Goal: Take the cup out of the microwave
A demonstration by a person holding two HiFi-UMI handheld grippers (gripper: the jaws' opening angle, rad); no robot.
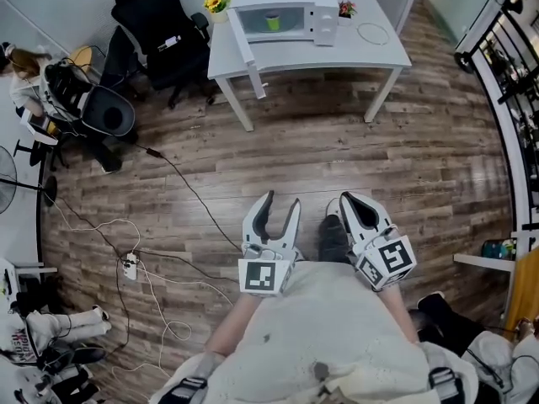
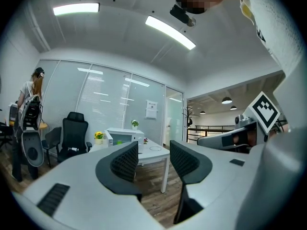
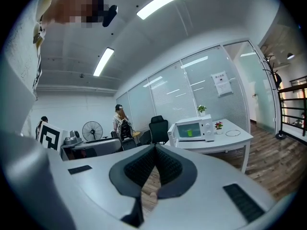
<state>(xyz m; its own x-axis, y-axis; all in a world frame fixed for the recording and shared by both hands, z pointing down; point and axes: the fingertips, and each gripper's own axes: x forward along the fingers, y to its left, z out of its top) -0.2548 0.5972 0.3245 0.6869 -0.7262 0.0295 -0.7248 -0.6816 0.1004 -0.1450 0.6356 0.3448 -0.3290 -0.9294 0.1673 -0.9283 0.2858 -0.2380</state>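
A white microwave (image 1: 282, 11) stands on a white table (image 1: 337, 53) far ahead of me, its door swung open to the left. A small green cup (image 1: 273, 22) sits inside it. Both grippers are held low near my body, well short of the table. My left gripper (image 1: 282, 199) is open with nothing between its jaws. My right gripper (image 1: 346, 199) is shut and holds nothing. In the left gripper view the microwave (image 2: 121, 137) is small and distant beyond the open left gripper (image 2: 154, 151). The right gripper view shows the cup (image 3: 189, 132) in the microwave (image 3: 194, 128) past the right gripper (image 3: 154, 150).
Black office chairs (image 1: 156, 23) stand left of the table. A person (image 1: 21, 78) sits at far left near a fan (image 1: 13, 179). Cables and a power strip (image 1: 129, 266) lie on the wood floor. Yellow flowers (image 1: 217, 2), a small plant (image 1: 346, 9) and a ring (image 1: 373, 33) share the table.
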